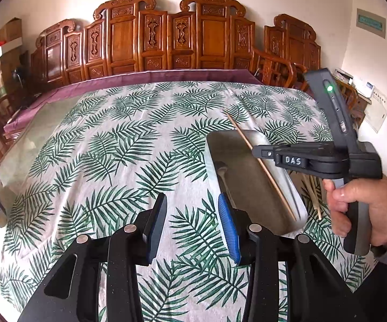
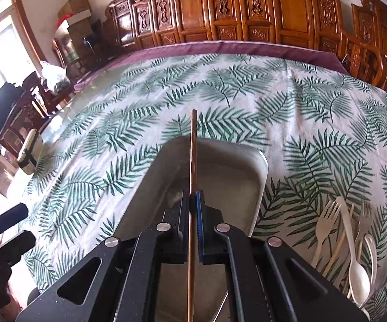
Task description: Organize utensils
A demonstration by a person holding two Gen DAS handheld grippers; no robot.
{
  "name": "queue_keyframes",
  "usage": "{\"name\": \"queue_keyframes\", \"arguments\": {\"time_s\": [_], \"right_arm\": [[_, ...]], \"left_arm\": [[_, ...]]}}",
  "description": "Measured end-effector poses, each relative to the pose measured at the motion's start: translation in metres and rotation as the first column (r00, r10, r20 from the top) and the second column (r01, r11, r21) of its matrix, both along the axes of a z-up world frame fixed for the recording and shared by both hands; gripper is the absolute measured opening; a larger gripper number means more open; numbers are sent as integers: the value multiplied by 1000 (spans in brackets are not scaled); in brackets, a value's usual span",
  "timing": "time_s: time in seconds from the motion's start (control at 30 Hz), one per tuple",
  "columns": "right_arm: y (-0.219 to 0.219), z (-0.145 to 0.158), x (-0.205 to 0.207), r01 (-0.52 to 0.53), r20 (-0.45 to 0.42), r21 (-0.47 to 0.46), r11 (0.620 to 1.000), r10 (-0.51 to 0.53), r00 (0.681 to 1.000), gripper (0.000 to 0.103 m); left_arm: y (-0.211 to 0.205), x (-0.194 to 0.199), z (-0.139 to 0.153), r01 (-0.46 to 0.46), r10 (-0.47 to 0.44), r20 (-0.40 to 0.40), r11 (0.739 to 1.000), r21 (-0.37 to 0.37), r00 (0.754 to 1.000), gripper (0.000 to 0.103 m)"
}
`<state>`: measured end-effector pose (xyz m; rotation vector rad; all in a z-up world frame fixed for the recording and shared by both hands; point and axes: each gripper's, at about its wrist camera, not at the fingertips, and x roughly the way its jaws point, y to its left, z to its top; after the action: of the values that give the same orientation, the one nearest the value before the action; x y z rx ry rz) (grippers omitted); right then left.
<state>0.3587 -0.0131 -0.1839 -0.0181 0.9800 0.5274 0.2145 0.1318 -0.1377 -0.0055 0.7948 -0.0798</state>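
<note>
Clamped in the right gripper point(image 2: 194, 209), a chopstick point(image 2: 193, 161) hung over the tray point(image 2: 257, 187). Forks point(image 2: 327, 220) and a spoon point(image 2: 354, 263) lay at its three o'clock. At nine o'clock the left gripper point(image 1: 193, 216) stood part open and empty.

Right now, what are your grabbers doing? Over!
Left gripper open, empty. Right gripper shut on chopstick, above metal tray. Forks and spoons waiting on tablecloth. Nothing blocking tray.

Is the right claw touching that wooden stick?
Touching: the right wrist view shows the right claw clamped on the wooden stick above the metal tray.
</note>
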Motion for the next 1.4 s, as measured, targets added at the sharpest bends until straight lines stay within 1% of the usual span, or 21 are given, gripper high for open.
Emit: {"name": "queue_keyframes", "arguments": {"time_s": [0.1, 0.17, 0.33, 0.43, 0.6, 0.67, 0.8, 0.83, 1.0, 1.03, 1.1, 1.2, 1.3, 1.4], "right_arm": [[1, -5, -4, 1, -8, -16, 1000, -2, 1000, 7], [-1, -6, -6, -6, -15, -10, 1000, 6, 1000, 7], [-13, 3, -14, -7, 5, -9, 1000, 7, 1000, 7], [-29, 15, -24, -2, 27, 5, 1000, 2, 1000, 7], [-64, 28, -47, 14, 62, -11, 1000, -13, 998, 7], [-82, 31, -56, 33, 67, -10, 999, -32, 997, 7], [-118, 33, -71, 74, 70, -7, 997, -73, 995, 7], [-132, 33, -75, 89, 66, 3, 996, -89, 994, 7], [-179, 33, -84, 128, 63, -23, 992, -126, 990, 7], [-193, 32, -85, 142, 64, -31, 989, -140, 988, 8], [-213, 29, -84, 165, 57, -37, 986, -162, 985, 16], [-234, 22, -82, 192, 41, -46, 980, -190, 981, 17], [-253, 11, -77, 218, 10, -52, 974, -218, 976, 17], [-260, 0, -72, 225, -17, -60, 973, -226, 974, 17]], "left_arm": [[0, -2, -1, 2, -2, 2, 1000, 3, 1000, 38], [-1, -2, -1, 9, -9, 2, 1000, -3, 1000, 38], [-8, -4, -1, 18, -18, 4, 1000, 2, 1000, 39], [-15, -7, 0, 34, -34, 12, 999, 3, 999, 41], [-32, -11, 1, 71, -72, 19, 997, 11, 997, 44], [-39, -13, 0, 83, -84, 18, 996, 17, 996, 49], [-58, -16, -7, 116, -116, 3, 993, 35, 993, 49], [-64, -17, -9, 126, -126, 3, 991, 40, 992, 49], [-88, -16, -10, 153, -153, -3, 988, 26, 988, 49], [-93, -16, -9, 157, -157, -1, 987, 24, 988, 49], [-102, -14, -7, 162, -162, 0, 987, 3, 987, 49], [-118, -10, -2, 173, -173, 9, 985, -12, 985, 49], [-137, -8, 2, 191, -192, 25, 981, 32, 981, 49], [-151, -6, 5, 211, -212, 22, 977, 26, 977, 49]]}}
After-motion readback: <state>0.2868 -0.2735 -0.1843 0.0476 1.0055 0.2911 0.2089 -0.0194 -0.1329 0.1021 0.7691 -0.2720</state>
